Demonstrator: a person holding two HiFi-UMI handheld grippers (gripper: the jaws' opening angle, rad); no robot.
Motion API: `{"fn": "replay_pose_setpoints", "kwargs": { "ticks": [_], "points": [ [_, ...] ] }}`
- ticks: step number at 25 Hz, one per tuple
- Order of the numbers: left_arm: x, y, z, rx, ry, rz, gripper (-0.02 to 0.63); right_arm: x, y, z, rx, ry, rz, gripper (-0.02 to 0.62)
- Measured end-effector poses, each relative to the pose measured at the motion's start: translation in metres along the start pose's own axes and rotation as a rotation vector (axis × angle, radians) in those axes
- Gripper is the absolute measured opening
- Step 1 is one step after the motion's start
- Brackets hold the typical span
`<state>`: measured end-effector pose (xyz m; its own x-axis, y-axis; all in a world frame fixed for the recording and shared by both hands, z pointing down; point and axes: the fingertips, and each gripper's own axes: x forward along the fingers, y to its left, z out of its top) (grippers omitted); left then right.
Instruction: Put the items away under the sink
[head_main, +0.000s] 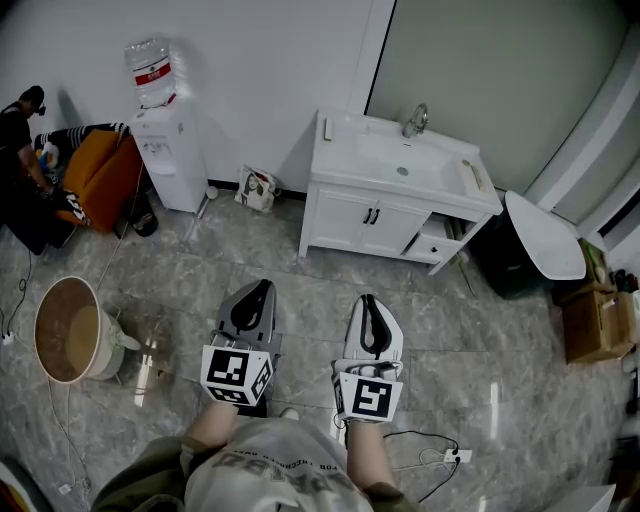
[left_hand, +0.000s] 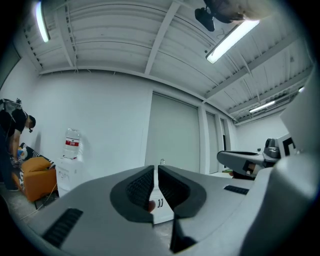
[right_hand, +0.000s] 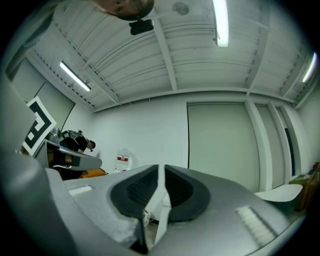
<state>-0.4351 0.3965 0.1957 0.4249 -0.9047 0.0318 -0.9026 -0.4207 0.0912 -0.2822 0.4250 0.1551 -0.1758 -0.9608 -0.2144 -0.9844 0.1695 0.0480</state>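
Sink cabinet (head_main: 372, 222) stands well ahead of left gripper (head_main: 262, 288) and right gripper (head_main: 369, 300), both closed and empty. Approach step; door opening likely follows.

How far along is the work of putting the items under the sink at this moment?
Nothing looks done: the sink cabinet doors are closed. In hand: nothing; the left gripper and right gripper are shut and empty, away from it. Opening it and stowing items is all left.

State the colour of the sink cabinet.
White; the sink cabinet shows best in the head view.
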Motion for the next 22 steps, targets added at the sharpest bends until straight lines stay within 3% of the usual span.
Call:
{"fn": "replay_pose_setpoints", "kwargs": {
  "ticks": [1, 3, 4, 7, 15, 22],
  "points": [
    [0.000, -0.003, -0.001, -0.008, 0.001, -0.015, 0.030, -0.001, -0.002, -0.005, 0.009, 0.017, 0.010, 0.063],
    [0.000, -0.009, -0.001, -0.033, -0.001, -0.046, 0.197, -0.006, -0.007, -0.017, 0.003, 0.056, 0.026, 0.196],
    [0.000, -0.010, -0.001, -0.043, -0.002, -0.056, 0.254, -0.008, -0.009, -0.022, -0.003, 0.071, 0.030, 0.221],
    [-0.003, -0.009, -0.003, -0.044, 0.007, -0.064, 0.310, -0.007, -0.011, -0.022, 0.007, 0.075, 0.026, 0.222],
    [0.012, 0.011, -0.023, -0.040, 0.071, -0.059, 0.327, 0.014, -0.009, -0.046, 0.005, 0.126, 0.030, 0.222],
    [0.071, 0.058, -0.036, -0.053, 0.101, -0.063, 0.330, 0.073, -0.011, -0.078, -0.002, 0.158, 0.009, 0.222]
  ]
}}
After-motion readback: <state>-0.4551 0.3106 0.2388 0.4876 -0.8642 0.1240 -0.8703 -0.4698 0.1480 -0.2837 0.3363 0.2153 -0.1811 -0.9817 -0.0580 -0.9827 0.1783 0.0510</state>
